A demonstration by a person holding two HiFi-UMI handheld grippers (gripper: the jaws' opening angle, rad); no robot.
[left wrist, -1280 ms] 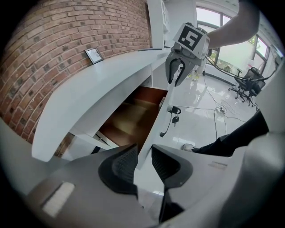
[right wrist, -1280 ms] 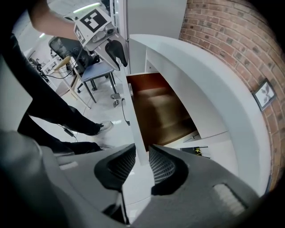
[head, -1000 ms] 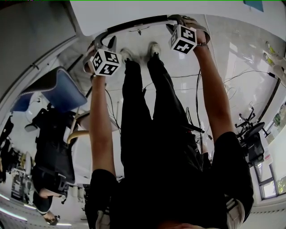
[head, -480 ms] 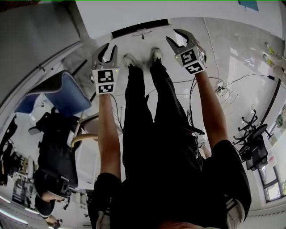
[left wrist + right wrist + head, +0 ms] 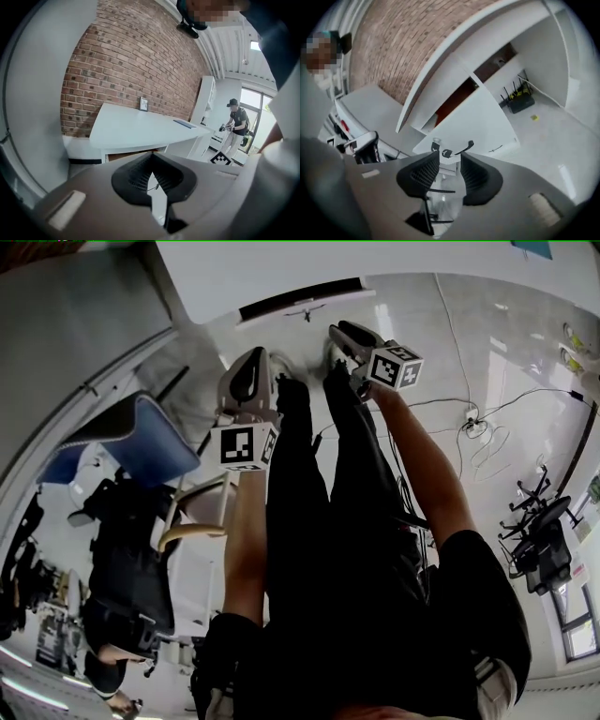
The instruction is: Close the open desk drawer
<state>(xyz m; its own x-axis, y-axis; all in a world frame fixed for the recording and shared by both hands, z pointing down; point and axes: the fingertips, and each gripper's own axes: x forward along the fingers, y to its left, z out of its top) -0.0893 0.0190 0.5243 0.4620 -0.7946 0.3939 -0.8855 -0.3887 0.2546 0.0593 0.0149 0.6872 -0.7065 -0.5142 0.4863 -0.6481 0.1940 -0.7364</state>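
The white desk (image 5: pixel 281 273) runs across the top of the head view. A dark slit marks its drawer (image 5: pixel 300 298) under the front edge. My left gripper (image 5: pixel 251 371) hangs above my left leg, back from the desk, with its jaws shut on nothing. In the left gripper view these shut jaws (image 5: pixel 151 176) point at the desk (image 5: pixel 140 129). My right gripper (image 5: pixel 352 337) is rolled onto its side beside my right leg. Its jaws (image 5: pixel 449 164) are apart and closing, with nothing between them. They face the white drawer front (image 5: pixel 473 122) and a red-brown gap (image 5: pixel 454 101) above it.
A blue chair (image 5: pixel 131 437) stands to the left, with a person in black (image 5: pixel 117 549) behind it. Cables (image 5: pixel 478 427) lie on the floor to the right, near a black office chair (image 5: pixel 539 540). A router (image 5: pixel 518 101) sits under the desk. Another person (image 5: pixel 236 124) stands far off.
Both grippers have left the drawer's front edge and drawn back toward my legs. The left one rose and shut. The right one rolled onto its side.
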